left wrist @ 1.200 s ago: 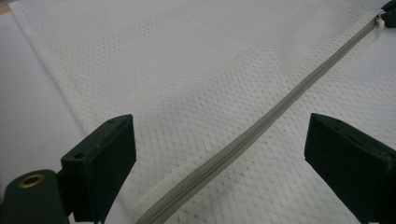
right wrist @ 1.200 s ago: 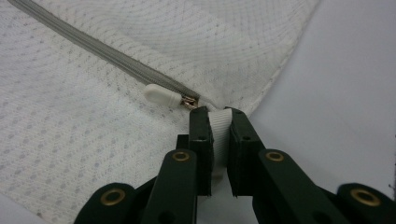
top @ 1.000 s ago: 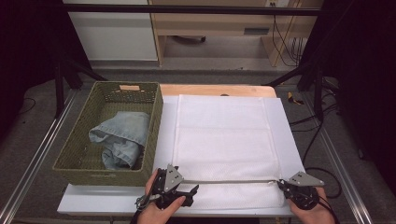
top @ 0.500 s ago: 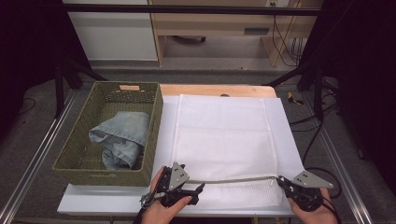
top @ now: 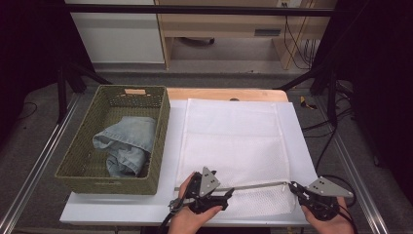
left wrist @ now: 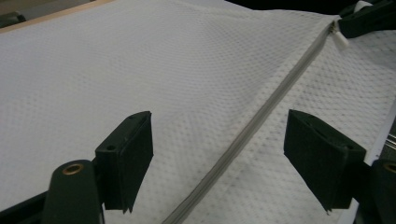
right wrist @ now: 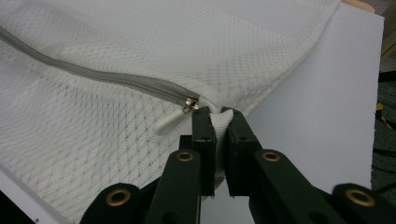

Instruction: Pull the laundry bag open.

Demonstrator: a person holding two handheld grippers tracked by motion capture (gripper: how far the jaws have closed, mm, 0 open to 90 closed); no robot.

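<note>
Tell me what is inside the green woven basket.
Inside the green woven basket lies a crumpled light-blue denim garment. The basket floor beneath it is covered, so anything under it cannot be seen.

The basket (top: 113, 141) walls off the table's left side. The mesh bag (top: 234, 141) lies flat; the board (top: 304, 146) beside it is bare.

Both hands low at the near edge, one claw clamped, one agape

The left claw (top: 225, 195) sits in the left hand (top: 187, 217), lying level and pointing toward the right claw (top: 294, 187); its jaws have just been closing yet stand wide apart. The right claw, cradled in the right hand (top: 325, 220), points back leftward, jaws pinched nearly together on the mesh bag's end tab (right wrist: 220, 122).
</note>
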